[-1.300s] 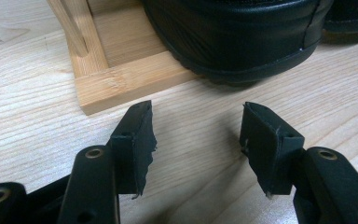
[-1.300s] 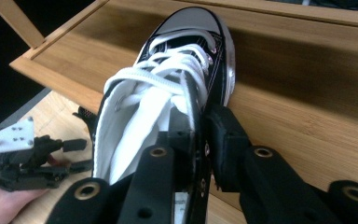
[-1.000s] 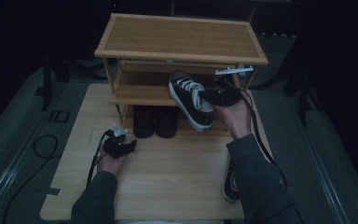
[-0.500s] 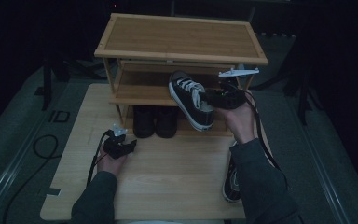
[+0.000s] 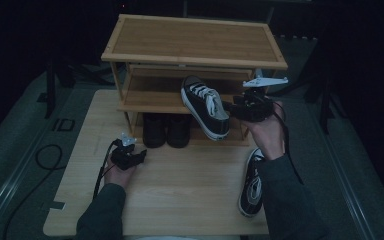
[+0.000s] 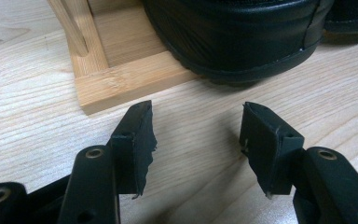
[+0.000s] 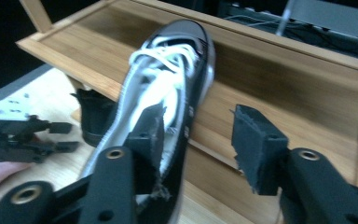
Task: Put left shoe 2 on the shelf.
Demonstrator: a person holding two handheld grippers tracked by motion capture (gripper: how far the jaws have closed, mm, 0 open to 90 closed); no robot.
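Right gripper view: black sneaker, white laces, white sole; right tongs just opening, left tongs agape, empty

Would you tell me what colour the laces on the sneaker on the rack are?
White laces, clearest in the right gripper view.

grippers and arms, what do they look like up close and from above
Both are black handheld tools. The left gripper has two blocky black jaws with frayed foam pads and brass-ringed holes; a black cable trails from it. The right gripper matches, topped by a pale three-cornered plate. Dark grey long sleeves.
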